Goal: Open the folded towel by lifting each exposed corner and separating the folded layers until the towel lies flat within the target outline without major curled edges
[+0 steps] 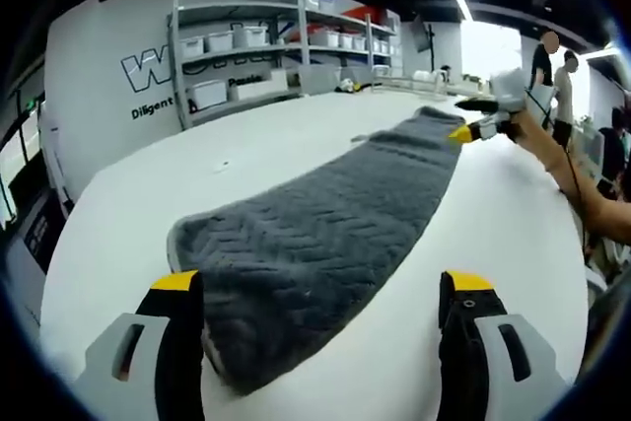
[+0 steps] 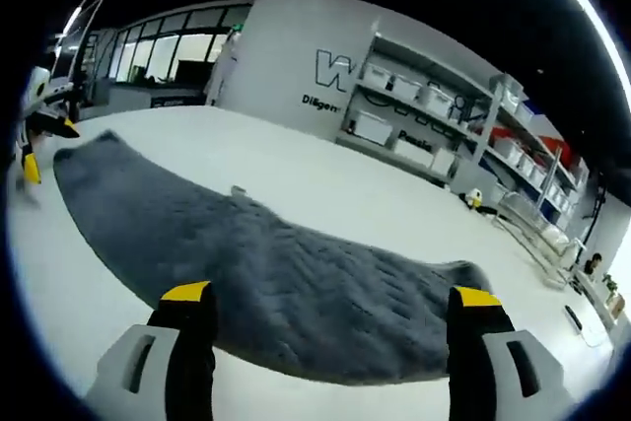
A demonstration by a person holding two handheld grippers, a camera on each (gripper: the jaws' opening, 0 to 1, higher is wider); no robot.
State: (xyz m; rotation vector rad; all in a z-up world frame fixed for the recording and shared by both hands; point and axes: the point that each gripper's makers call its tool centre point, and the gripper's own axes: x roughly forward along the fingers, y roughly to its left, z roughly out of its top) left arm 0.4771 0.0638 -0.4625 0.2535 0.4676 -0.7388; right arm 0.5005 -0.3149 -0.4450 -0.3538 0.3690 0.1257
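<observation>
Both tools, left (image 1: pixel 325 293) and right (image 2: pixel 330 308), hover with jaws apart over opposite ends of the grey towel (image 1: pixel 325 214) stretched long across the white worktop (image 1: pixel 148 214), which looks soft, limp and light, best pinched at a corner's top layer.

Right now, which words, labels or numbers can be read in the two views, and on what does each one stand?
"W", large outlined letters cut off by the shelves: on the white wall.
"Diligent" in the left gripper view, "Diligen" in the right gripper view, the rest hidden: wall, under the big letters.
Further wall words behind the shelves: too blurred.
Bins: labels unreadable.
Towel: no text.
</observation>
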